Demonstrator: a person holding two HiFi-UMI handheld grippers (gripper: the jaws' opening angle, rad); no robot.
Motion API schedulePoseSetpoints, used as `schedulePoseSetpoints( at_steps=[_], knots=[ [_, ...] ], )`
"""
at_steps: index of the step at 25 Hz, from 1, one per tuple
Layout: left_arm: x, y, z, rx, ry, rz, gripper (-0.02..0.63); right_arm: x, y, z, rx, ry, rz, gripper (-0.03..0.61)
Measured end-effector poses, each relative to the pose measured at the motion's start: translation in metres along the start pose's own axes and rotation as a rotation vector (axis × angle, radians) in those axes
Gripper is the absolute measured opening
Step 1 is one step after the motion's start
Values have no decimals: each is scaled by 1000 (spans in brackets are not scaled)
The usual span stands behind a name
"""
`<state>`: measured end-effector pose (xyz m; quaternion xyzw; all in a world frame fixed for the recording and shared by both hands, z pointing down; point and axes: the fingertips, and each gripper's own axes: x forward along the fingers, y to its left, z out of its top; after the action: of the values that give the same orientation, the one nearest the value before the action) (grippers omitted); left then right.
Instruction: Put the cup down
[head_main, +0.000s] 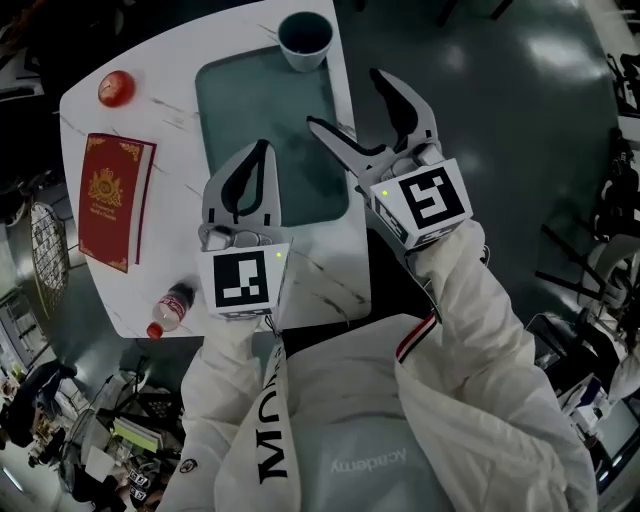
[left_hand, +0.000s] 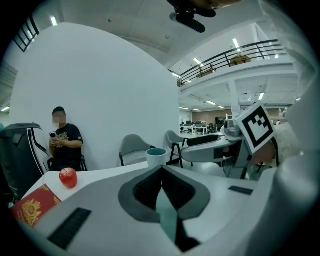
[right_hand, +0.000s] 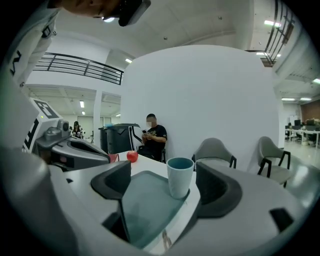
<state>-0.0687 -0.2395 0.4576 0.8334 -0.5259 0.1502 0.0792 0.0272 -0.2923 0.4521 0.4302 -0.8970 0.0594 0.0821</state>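
Note:
A light teal cup (head_main: 304, 40) stands upright on the far edge of a dark teal mat (head_main: 258, 105), with nothing holding it. My right gripper (head_main: 345, 100) is open a little short of it and empty. In the right gripper view the cup (right_hand: 179, 176) stands just beyond the spread jaws of that gripper (right_hand: 164, 174), apart from both. My left gripper (head_main: 262, 150) hovers over the mat's near left part with its jaws shut and empty. In the left gripper view the cup (left_hand: 156, 157) shows right behind the closed tips.
On the white table (head_main: 170, 125) lie a red apple (head_main: 116, 88) at the far left, a red book (head_main: 115, 200) and a small bottle (head_main: 172, 308) at the near edge. Across the table a person (left_hand: 62, 142) sits on a chair. Grey chairs (right_hand: 215, 150) stand beyond the table.

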Motion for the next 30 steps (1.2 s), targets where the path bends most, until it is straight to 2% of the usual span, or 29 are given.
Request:
schedulePoseSetpoints(
  at_steps=[7,11,13,18,20,27,30],
  knots=[
    [-31,-11,28,12,-74,-24,11,-35,20,27,-41,-23,-73,414],
    [-55,-14,34,14,-79,-25,11,-54,37,39,-35,-33,-102,414],
    [-67,-15,33,22,-69,-26,11,-62,49,46,-49,-41,-103,413],
    [-94,-19,41,26,-110,-28,11,-78,75,51,-22,-48,-102,412],
    [-103,-19,41,22,-113,-26,11,-83,84,55,-36,-46,-107,393],
    [-132,-19,29,40,-85,-32,11,-100,115,52,-8,-42,-106,390],
    [-144,-19,31,40,-98,-36,11,-110,127,58,-33,-39,-111,355]
  ],
)
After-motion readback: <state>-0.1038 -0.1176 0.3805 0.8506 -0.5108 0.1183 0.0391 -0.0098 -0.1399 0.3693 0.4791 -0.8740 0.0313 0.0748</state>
